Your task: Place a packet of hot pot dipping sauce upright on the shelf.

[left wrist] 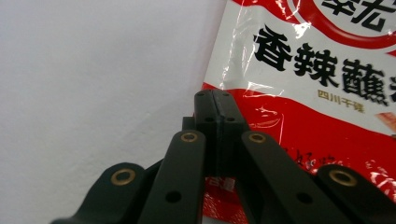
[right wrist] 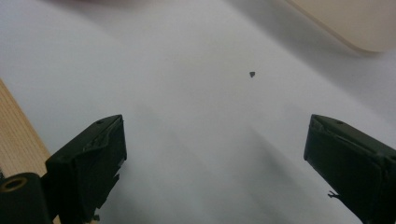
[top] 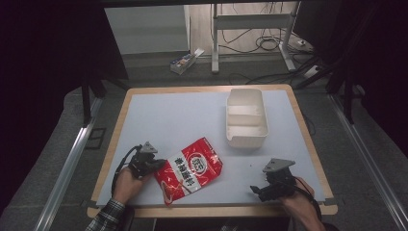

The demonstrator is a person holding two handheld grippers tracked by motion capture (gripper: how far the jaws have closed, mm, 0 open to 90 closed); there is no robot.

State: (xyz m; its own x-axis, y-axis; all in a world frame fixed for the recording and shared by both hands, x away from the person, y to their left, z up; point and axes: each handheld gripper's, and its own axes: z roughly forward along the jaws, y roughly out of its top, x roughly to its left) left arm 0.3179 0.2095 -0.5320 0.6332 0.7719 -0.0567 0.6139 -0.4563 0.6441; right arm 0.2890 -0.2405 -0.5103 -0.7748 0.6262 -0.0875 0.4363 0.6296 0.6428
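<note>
Both tongs concern us: our left gripper (top: 155, 165) has its jaws pinched together on the left edge of the red-and-white snack bag (top: 191, 169), which lies on the white table mat (top: 173, 115) near the front edge. How much film sits between the pads we cannot tell. Our right gripper (top: 256, 189) hangs wide with nothing between its jaws. Well apart, the white divided tray (top: 246, 117) stands farther back. Close up, the left gripper view makes the bag's print (left wrist: 322, 65) readable.

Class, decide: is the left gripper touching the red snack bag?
Touching. The left gripper view shows the left gripper shut on the red snack bag's edge.
</note>
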